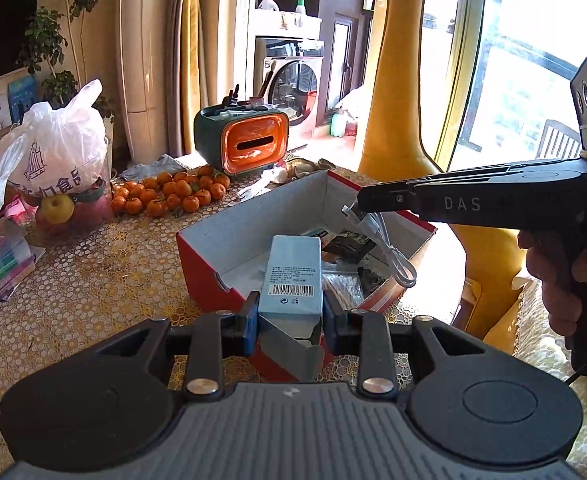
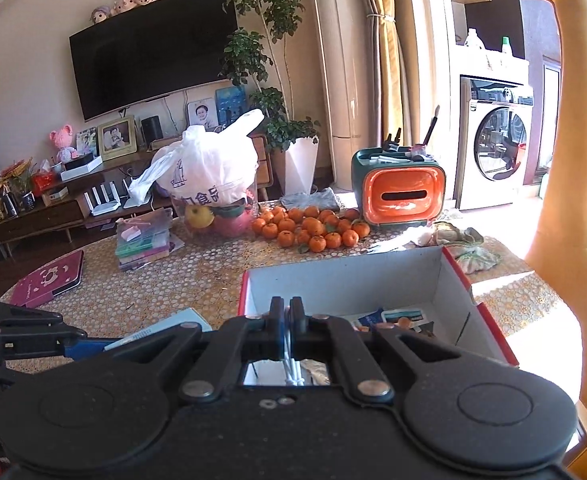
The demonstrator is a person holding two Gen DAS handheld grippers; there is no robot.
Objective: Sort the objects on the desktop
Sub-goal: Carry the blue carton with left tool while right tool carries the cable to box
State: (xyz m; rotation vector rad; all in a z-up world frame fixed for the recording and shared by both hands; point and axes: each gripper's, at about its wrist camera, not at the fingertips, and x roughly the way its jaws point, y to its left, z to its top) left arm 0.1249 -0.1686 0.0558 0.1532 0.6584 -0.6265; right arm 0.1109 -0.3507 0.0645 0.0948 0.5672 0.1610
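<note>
The left gripper point(image 1: 290, 312) has its jaws closed against the two sides of a pale blue carton point(image 1: 293, 276), barcode face up, held at the near wall of an open red cardboard box point(image 1: 205, 276) on the bench point(image 1: 93, 280). The carton's far end reaches over the box interior.

The right gripper point(image 1: 357, 203), held by a hand point(image 1: 561, 276), has its jaws pinched nearly together on a white cable point(image 1: 389, 248). The cable hangs in a loop above the right half of the box. In the right wrist view the same cable point(image 2: 291, 364) shows as white strands between the closed jaws of that gripper point(image 2: 288, 320).

The box already contains printed packets point(image 2: 393, 318) and clear wrappers. Loose mandarins point(image 1: 173, 194), a white plastic bag point(image 1: 53, 152) and an orange-fronted organiser point(image 1: 249, 144) stand farther back on the bench.
</note>
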